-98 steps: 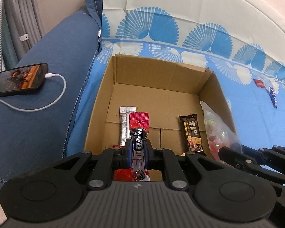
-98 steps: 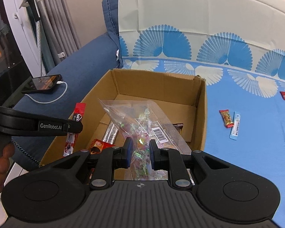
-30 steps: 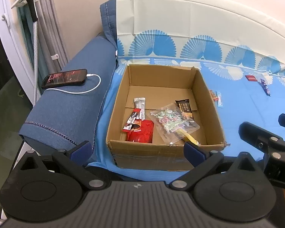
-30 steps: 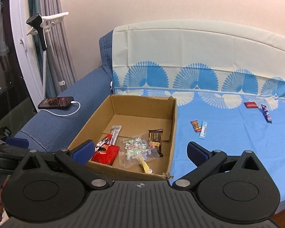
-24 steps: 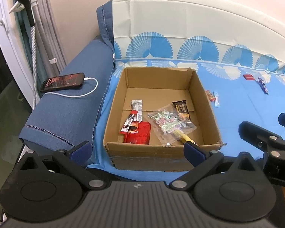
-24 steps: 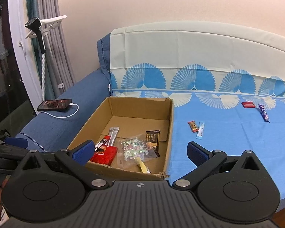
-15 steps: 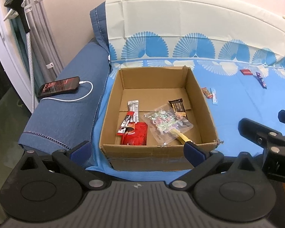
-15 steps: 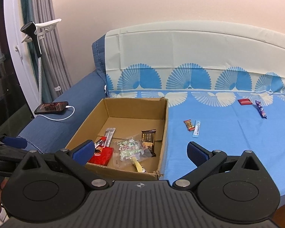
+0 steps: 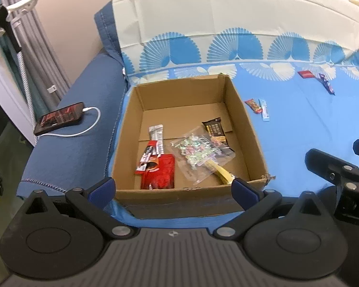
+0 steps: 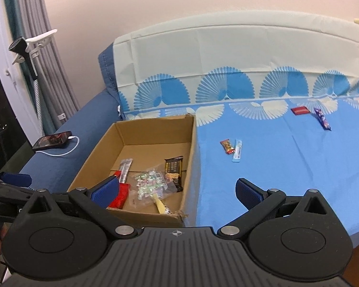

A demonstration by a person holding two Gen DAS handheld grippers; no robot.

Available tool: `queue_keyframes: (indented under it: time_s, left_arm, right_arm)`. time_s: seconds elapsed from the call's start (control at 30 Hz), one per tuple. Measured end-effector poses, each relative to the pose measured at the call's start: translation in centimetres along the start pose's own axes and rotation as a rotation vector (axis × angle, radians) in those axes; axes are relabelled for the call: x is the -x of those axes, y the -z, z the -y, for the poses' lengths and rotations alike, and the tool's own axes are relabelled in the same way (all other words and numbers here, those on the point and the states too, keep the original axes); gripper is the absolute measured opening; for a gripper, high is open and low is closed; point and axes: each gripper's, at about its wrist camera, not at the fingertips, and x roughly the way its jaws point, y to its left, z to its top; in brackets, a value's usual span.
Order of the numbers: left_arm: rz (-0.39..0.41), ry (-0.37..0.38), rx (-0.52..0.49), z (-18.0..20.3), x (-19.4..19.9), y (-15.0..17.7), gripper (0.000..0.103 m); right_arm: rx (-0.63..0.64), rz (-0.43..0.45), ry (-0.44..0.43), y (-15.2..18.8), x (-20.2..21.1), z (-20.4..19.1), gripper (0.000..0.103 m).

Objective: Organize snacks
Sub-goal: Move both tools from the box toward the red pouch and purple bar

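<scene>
A cardboard box (image 9: 247, 129) (image 10: 191, 157) sits on the blue bed sheet. It holds a clear candy bag (image 9: 198, 154) (image 10: 150, 185), a dark chocolate bar (image 9: 215, 131) (image 10: 174, 169), a red packet (image 9: 159, 173), a Nescafe stick (image 9: 147, 157) and a silver stick (image 9: 156, 134). My left gripper (image 9: 173, 189) is open and empty, pulled back in front of the box. My right gripper (image 10: 177, 192) is open and empty, near the box's front right corner. On the sheet lie a small red-orange candy (image 10: 227, 146), a light blue stick (image 10: 237, 151), a red packet (image 10: 299, 110) and a purple bar (image 10: 321, 118).
A phone (image 9: 59, 118) on a white charging cable lies on the dark blue sofa arm (image 9: 78, 143) left of the box. A clip-on stand (image 10: 28, 50) and grey curtains stand at far left. The white-and-blue backrest (image 10: 227, 55) rises behind the sheet.
Both grippers have let go of their snacks, which now lie in the box. Both opened wide, pulled back from the box and are swinging to the right.
</scene>
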Motion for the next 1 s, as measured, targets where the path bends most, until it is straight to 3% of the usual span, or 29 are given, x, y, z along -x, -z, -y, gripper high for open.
queue_keyframes:
  time_s: [0.2,0.57,0.77,0.9,1.0]
  left_arm:
    - [-0.009,0.018,-0.03,2.6,-1.5,-2.5,0.103]
    - [-0.014,0.122,-0.092,11.1,-6.4,-11.5,0.103]
    - [-0.002,0.162,-0.124,16.8,-11.8,-18.7,0.103]
    - [0.048,0.202,-0.23,22.4,-16.8,-23.9,0.103]
    - [0.073,0.275,-0.342,27.6,-21.7,-27.5,0.103]
  right_arm:
    - [-0.045,-0.008,0.044,-0.4,-1.0,3.2,0.103]
    - [-0.117,0.056,0.267,-3.0,-2.4,14.5,0.103]
    - [-0.115,0.108,0.372,-6.2,-5.0,23.5,0.103]
    - [-0.114,0.125,0.415,-8.3,-8.7,29.2,0.103]
    - [-0.141,0.106,0.44,-9.6,-13.0,34.3,0.103]
